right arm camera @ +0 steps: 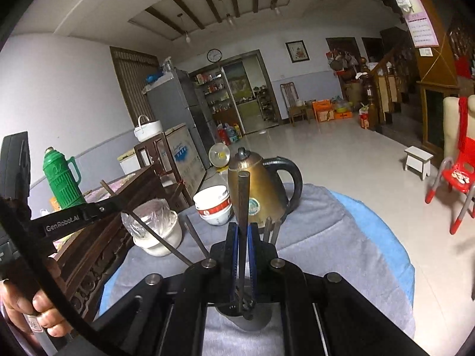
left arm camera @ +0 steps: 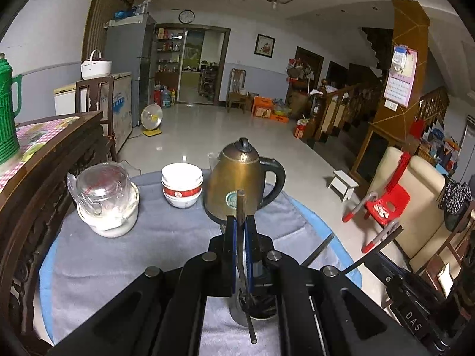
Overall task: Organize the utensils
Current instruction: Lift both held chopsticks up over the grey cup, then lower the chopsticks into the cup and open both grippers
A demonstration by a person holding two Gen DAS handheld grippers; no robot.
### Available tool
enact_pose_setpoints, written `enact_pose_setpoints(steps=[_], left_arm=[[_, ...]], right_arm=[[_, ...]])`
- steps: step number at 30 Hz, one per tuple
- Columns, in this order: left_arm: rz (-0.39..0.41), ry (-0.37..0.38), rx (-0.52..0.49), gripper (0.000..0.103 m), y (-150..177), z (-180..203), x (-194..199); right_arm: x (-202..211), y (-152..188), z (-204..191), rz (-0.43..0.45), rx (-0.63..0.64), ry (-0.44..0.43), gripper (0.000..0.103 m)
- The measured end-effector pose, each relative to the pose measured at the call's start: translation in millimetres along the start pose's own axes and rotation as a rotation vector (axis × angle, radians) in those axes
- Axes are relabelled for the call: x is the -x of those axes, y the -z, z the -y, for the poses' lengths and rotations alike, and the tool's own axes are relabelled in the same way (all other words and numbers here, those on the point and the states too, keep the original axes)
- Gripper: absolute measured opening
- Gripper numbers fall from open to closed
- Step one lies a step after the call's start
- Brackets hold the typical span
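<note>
1. Chopsticks are the job here: each gripper has one clamped. The left gripper [left arm camera: 243, 222] has its jaws closed on a dark chopstick [left arm camera: 241, 207]; the right gripper [right arm camera: 243, 231] has its jaws closed on another chopstick [right arm camera: 243, 195].
2. Both sticks run lengthwise between the blue pads, top end poking forward past the tips and lower end dropping toward a metal cup [left arm camera: 255, 311] directly below. My read: that alignment is deliberate, so each stick can go straight down into the holder.
3. The cup sits on the tabletop [left arm camera: 148, 237], close under the grippers. Its interior is dark; it looks like more sticks are already inside, but I can't count them.
4. In the right wrist view, a few more dark stick ends [right arm camera: 271, 231] stand just ahead of the jaws, near the kettle base. Whether they're loose or in something is unclear.
5. Materials: the chopsticks are slim, dark and matte, with squared top ends. The cup is dull grey steel, a plain cylinder. A grey towel-like cloth over a blue layer covers the round tabletop, so it's soft and grippy with low slide risk.
6. Clutter at the far edge: a brass-toned kettle [left arm camera: 240, 178] with a black handle, stacked white bowls [left arm camera: 181, 187] with a red band, and a clear jar [left arm camera: 104, 190] upturned on a white pot. All are well clear of the cup.
</note>
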State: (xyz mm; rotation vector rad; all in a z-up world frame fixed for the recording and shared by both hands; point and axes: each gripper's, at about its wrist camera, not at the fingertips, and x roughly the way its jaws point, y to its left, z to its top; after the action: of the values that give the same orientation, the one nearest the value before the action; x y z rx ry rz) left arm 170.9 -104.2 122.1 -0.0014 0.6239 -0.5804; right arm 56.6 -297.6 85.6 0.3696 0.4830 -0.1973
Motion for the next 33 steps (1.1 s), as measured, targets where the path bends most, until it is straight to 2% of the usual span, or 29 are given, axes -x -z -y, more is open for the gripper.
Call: enact_pose_setpoints(steps=[7,26,33], left_arm=[[-0.07,0.009,-0.005,0.005,13,-3,-17],[-0.175,0.062,0.031,0.006,35,-29,-30],[-0.203,0.078,0.016,0.006,45,-36,-31]], right_arm=[[-9,13,-3,-0.053,0.01,-0.012,0.007],[-24,44,-13,-0.167,0.033,-0.041,0.007],[-24,50,-11,-0.179,0.018,-0.052,0.009]])
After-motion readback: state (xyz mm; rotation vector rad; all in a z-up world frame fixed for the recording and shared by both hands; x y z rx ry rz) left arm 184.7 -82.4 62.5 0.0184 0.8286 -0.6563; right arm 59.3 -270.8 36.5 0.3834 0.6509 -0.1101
